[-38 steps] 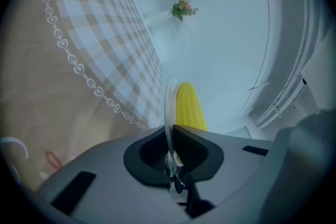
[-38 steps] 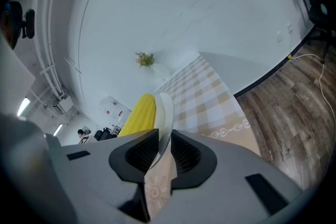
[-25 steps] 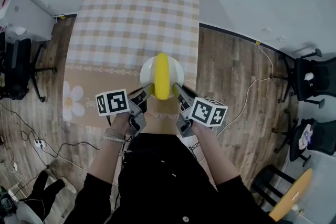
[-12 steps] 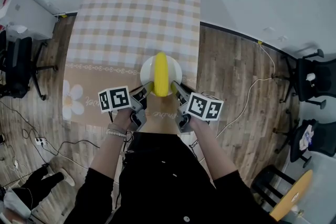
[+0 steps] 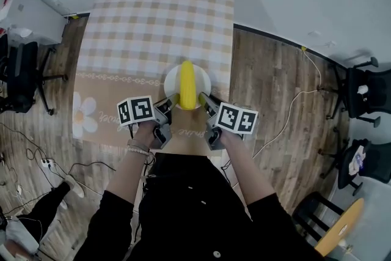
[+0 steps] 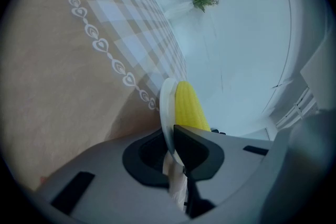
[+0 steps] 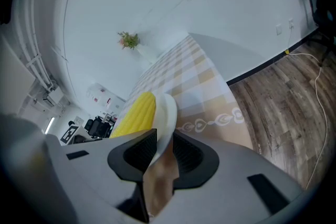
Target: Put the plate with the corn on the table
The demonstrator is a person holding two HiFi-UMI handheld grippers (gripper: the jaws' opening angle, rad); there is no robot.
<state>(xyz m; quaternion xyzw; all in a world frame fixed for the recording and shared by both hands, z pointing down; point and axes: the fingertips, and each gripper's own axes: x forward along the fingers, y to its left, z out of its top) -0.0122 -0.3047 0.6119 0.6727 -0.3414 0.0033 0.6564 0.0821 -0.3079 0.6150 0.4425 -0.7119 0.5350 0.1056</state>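
From the head view, the white plate (image 5: 204, 79) with the corn cob (image 5: 187, 85) sits on the near edge of the checked table (image 5: 153, 9). The left gripper (image 5: 171, 102) and right gripper (image 5: 204, 101) flank its rim, likely to keep it level.

In the left gripper view, the jaws pinch the plate's rim, steadying it.

In the right gripper view, the jaws are opening and the rim lies loose between them, probably a release.

The person wears a black top (image 5: 183, 205) with one small pale round button (image 5: 214, 255) at the front, black sleeves (image 5: 112, 220) ending near the elbows, and a pale beaded bracelet (image 5: 138, 148) on the left wrist.
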